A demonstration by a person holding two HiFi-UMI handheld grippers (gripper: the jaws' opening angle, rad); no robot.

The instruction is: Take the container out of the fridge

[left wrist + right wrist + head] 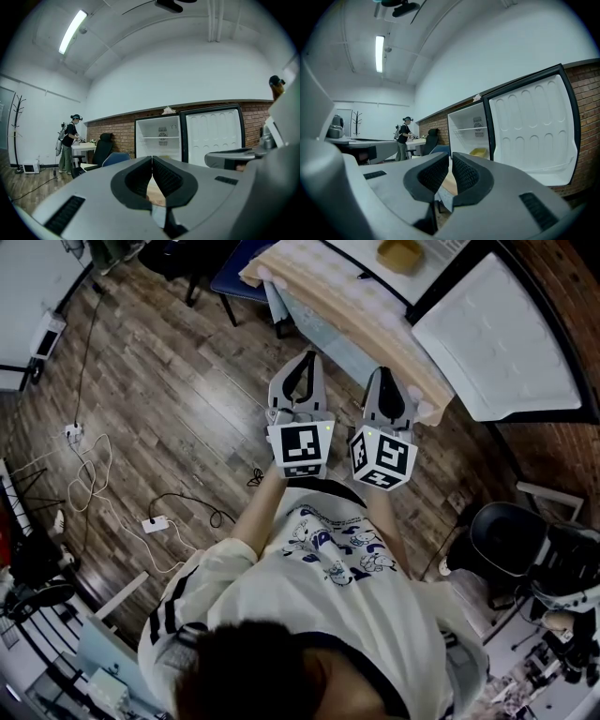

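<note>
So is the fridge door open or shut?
Open. The door stands swung wide, so the shelf and yellow container inside the fridge show.

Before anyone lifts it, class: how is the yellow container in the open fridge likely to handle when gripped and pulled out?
The yellow container looks like a shallow, open plastic tub, so probably stiff and light. It sits low and wide in the fridge, so it should slide rather than tip. Whether anything is inside cannot be seen.
</note>
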